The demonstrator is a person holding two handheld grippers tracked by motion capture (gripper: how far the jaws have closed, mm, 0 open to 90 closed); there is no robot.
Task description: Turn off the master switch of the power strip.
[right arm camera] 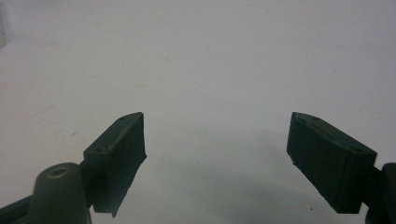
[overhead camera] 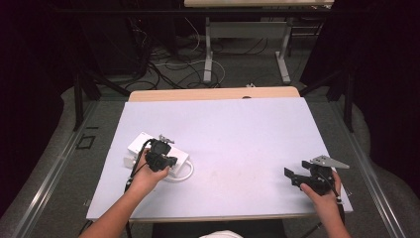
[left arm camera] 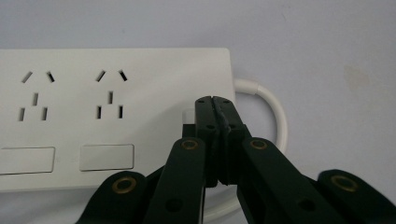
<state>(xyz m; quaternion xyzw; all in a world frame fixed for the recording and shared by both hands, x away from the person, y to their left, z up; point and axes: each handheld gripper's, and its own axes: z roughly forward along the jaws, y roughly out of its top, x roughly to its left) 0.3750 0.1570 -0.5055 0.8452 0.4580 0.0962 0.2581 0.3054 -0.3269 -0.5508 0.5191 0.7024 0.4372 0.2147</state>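
A white plastic power strip (left arm camera: 112, 116) with smooth rectangular switches lies near the left edge of the pale tabletop (overhead camera: 237, 134), its cord (left arm camera: 275, 112) looping right. The left gripper (left arm camera: 215, 100), jaws pressed together, rests tip-down on the strip. The right gripper (overhead camera: 293, 177) hovers at the near right, jaws apart.

White power strip (left arm camera: 140, 84), white cord (left arm camera: 275, 112); black grippers; mat probably pale lilac (overhead camera: 237, 129).

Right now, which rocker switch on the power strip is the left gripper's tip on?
The third one, at the cord end of the power strip. The shut left gripper covers most of it; the other two switches lie uncovered beside it.
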